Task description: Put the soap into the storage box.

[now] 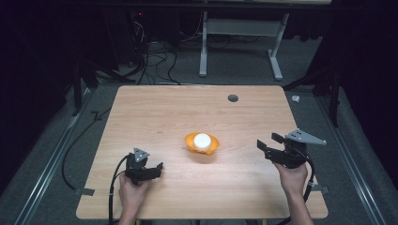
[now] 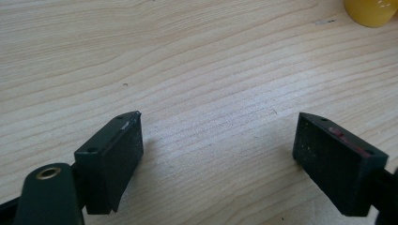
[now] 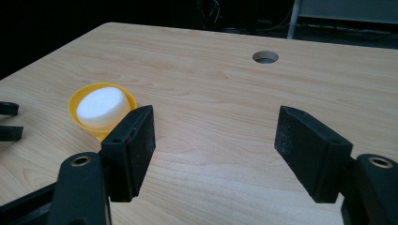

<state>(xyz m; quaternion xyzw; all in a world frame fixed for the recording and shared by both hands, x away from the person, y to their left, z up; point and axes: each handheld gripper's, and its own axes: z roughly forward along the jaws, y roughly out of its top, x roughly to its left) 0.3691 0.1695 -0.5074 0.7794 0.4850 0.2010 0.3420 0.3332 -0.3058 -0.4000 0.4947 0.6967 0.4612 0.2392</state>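
A yellow bowl (image 1: 202, 143) stands near the middle of the wooden table (image 1: 164, 112) with a white round puck (image 1: 202, 139) inside it. My left gripper (image 1: 157, 171) rests low at the front left, pointing right toward the bowl, and is open with nothing between its jaws (image 2: 219, 119). The bowl's edge (image 2: 371, 10) shows far off at the top right of the left gripper view. My right gripper (image 1: 268, 142) is held to the right of the bowl, pointing left, and is open over bare wood (image 3: 216, 115). The bowl (image 3: 75, 112) and puck (image 3: 102, 107) lie beyond its left jaw.
A round cable hole (image 1: 233, 98) sits in the table's far right part, also seen as the hole (image 3: 265, 57) in the right gripper view. A white table frame (image 1: 204, 42) and cables lie on the floor beyond. The left gripper's jaw tips (image 3: 9, 121) show at the left edge.
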